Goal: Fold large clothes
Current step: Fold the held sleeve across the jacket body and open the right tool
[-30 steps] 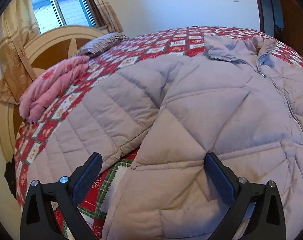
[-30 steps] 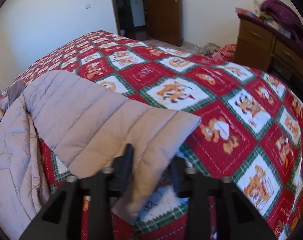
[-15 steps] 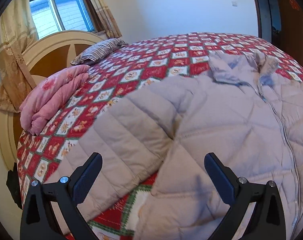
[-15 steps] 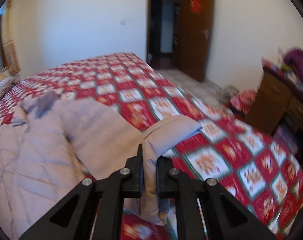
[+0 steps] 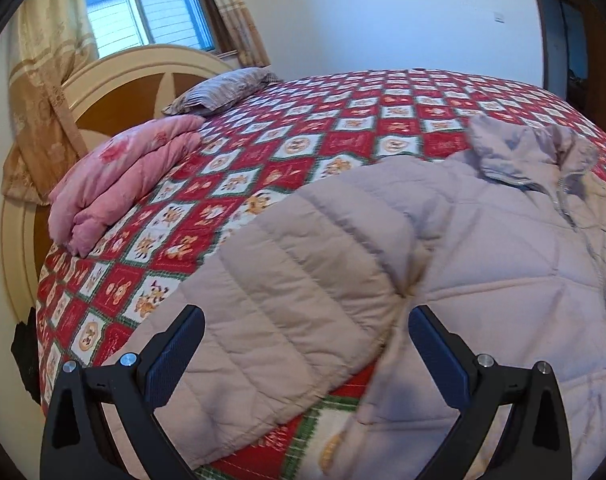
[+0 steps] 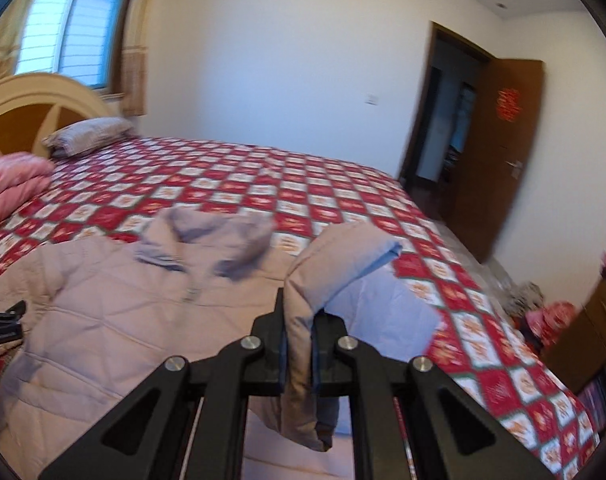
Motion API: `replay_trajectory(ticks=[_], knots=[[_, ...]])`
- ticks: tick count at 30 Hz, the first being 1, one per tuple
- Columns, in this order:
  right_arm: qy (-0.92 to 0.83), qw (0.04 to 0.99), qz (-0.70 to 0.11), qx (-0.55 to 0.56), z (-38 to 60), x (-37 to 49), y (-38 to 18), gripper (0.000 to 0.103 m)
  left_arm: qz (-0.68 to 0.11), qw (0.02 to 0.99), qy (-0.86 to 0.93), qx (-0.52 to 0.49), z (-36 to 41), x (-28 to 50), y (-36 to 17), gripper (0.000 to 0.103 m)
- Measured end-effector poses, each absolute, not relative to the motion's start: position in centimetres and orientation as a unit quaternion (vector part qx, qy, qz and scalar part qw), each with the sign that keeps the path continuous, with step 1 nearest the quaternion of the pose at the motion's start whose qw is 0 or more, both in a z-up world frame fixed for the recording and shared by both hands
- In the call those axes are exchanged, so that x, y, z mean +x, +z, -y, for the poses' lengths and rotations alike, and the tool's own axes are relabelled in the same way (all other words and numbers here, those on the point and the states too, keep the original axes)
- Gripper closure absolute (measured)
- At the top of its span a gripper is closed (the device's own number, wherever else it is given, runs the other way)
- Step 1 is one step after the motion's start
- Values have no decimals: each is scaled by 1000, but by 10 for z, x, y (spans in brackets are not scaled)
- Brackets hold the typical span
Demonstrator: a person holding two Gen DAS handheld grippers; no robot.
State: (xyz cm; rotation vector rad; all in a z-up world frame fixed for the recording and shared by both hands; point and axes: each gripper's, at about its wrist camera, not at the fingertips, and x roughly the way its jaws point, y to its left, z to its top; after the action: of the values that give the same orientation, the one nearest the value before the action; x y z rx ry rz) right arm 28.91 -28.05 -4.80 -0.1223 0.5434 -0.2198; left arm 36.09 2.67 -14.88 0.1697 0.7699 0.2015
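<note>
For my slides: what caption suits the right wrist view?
Right gripper lifts a sleeve of the padded jacket above the bed.

The quilted jacket (image 5: pixel 483 280) is pale lilac-beige with diamond and straight stitching, its lining (image 6: pixel 375 308) a cooler blue-lilac. The bedspread (image 5: pixel 343 128) is checked red and white with green edging — orange cartoon figures fill the white squares. The folded blanket (image 5: pixel 123 176) is pink, the pillow (image 5: pixel 219 90) grey-striped, the headboard (image 5: pixel 115 92) cream and amber — the curtains (image 5: pixel 43 60) patterned gold.
</note>
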Motion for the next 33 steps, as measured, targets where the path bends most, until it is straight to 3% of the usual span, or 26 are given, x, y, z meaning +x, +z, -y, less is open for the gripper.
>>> replay_trajectory(ticks=[15,18,19,20,28,30,33], knots=[[17,944,-317,-89,150,368,-129,92,-376,911,156,62,-88,368,-160,1],[37,941,-330,-63,150,373,-138,74,-376,911,157,67,-85,368,-156,1],[48,941,-332,-50,152,372,-138,50,-374,912,157,68,-83,368,-153,1],[60,941,-329,-39,154,367,-136,34,-370,913,155,68,-80,367,-148,1],[45,963,-267,-12,221,318,-89,32,-329,936,97,78,-9,363,-103,1],[-2,965,-262,22,271,317,-84,35,-324,939,79,83,18,366,-96,1],[-89,957,-268,72,344,324,-88,48,-306,946,53,89,63,372,-88,1]])
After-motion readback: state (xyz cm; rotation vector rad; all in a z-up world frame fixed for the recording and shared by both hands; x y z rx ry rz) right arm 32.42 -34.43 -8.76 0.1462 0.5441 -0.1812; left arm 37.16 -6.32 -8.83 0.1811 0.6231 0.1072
